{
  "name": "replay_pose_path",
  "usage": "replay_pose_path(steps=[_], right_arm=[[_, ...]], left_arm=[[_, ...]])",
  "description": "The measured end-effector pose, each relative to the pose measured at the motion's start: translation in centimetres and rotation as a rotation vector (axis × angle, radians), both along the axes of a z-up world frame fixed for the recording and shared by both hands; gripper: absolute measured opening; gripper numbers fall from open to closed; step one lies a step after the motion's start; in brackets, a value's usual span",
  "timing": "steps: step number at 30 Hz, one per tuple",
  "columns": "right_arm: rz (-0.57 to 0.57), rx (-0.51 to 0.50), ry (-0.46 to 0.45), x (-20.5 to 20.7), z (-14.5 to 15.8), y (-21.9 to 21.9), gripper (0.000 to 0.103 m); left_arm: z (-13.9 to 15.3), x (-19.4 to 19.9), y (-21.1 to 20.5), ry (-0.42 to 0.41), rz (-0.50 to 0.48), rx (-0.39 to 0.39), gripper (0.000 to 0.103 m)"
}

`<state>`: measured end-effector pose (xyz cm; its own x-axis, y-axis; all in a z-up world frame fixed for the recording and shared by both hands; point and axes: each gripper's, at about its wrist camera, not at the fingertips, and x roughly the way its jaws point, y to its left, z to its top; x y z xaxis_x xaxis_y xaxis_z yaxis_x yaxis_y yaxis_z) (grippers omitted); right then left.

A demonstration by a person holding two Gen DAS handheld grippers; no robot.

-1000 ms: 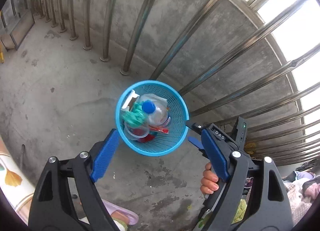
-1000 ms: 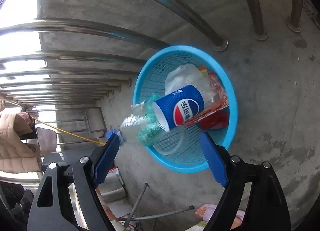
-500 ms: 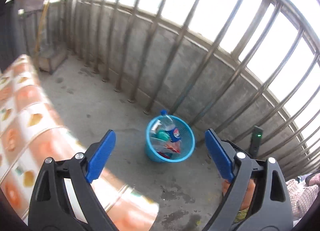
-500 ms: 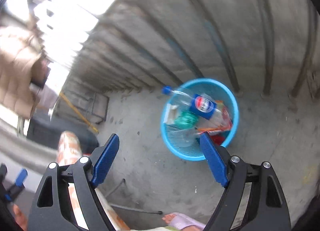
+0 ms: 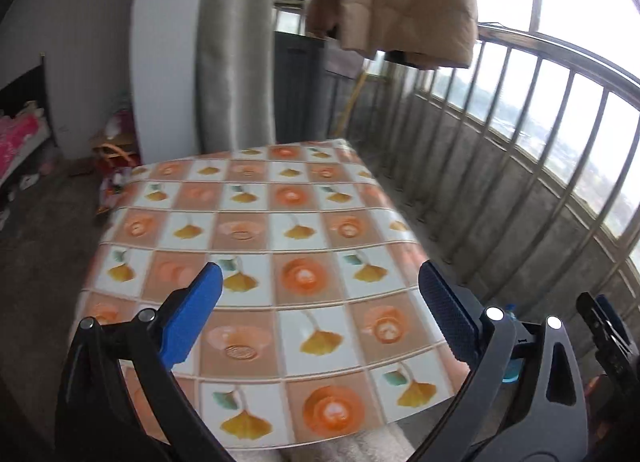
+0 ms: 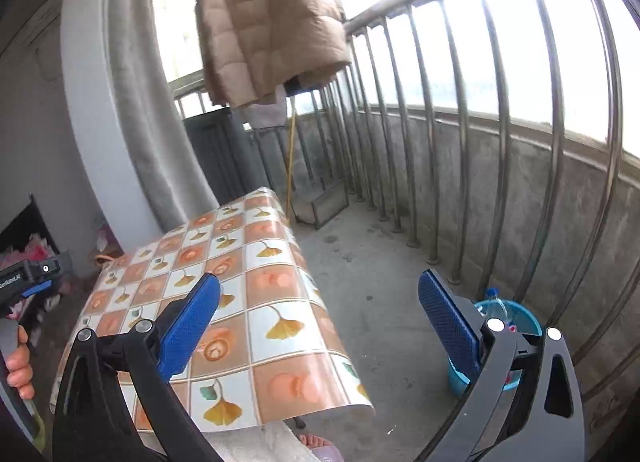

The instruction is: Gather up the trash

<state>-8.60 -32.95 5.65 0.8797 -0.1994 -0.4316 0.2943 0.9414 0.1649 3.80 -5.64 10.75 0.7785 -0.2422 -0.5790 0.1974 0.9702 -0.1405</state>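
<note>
The blue trash basket (image 6: 524,316) stands on the concrete floor by the railing, low right in the right wrist view, partly behind my right finger. A plastic bottle (image 6: 495,300) sticks up out of it. In the left wrist view only a sliver of the basket (image 5: 511,372) shows behind my right finger. My left gripper (image 5: 320,316) is open and empty above the table (image 5: 280,222), which has an orange and white patterned cloth. My right gripper (image 6: 320,318) is open and empty, over the table's right edge (image 6: 316,290).
A metal railing (image 6: 460,166) on a low concrete wall runs along the right. A tan padded coat (image 6: 264,22) hangs overhead. A yellow pole (image 6: 291,166) and a small metal frame (image 6: 328,206) stand at the far end. Clutter lies on the floor left of the table (image 5: 116,166).
Both grippers have risen and swung away from the basket toward the table. The basket, central half a second ago, now sits at the lower right edge. Both grippers stayed open and empty.
</note>
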Motion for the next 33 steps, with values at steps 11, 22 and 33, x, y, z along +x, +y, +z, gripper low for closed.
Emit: replay_pose_path(steps=[11, 22, 33], right_arm=[[0.149, -0.111, 0.250, 1.5, -0.9, 10.4, 0.097], [0.060, -0.072, 0.392, 2.0, -4.0, 7.4, 0.097], [0.032, -0.025, 0.377, 2.2, -4.0, 5.6, 0.097]], left_arm=[[-5.9, -4.1, 4.2, 0.136, 0.149, 0.008, 0.094], [-8.7, -3.8, 1.0, 0.253, 0.100, 0.101, 0.094], [-8.9, -3.3, 0.1, 0.264, 0.088, 0.120, 0.094]])
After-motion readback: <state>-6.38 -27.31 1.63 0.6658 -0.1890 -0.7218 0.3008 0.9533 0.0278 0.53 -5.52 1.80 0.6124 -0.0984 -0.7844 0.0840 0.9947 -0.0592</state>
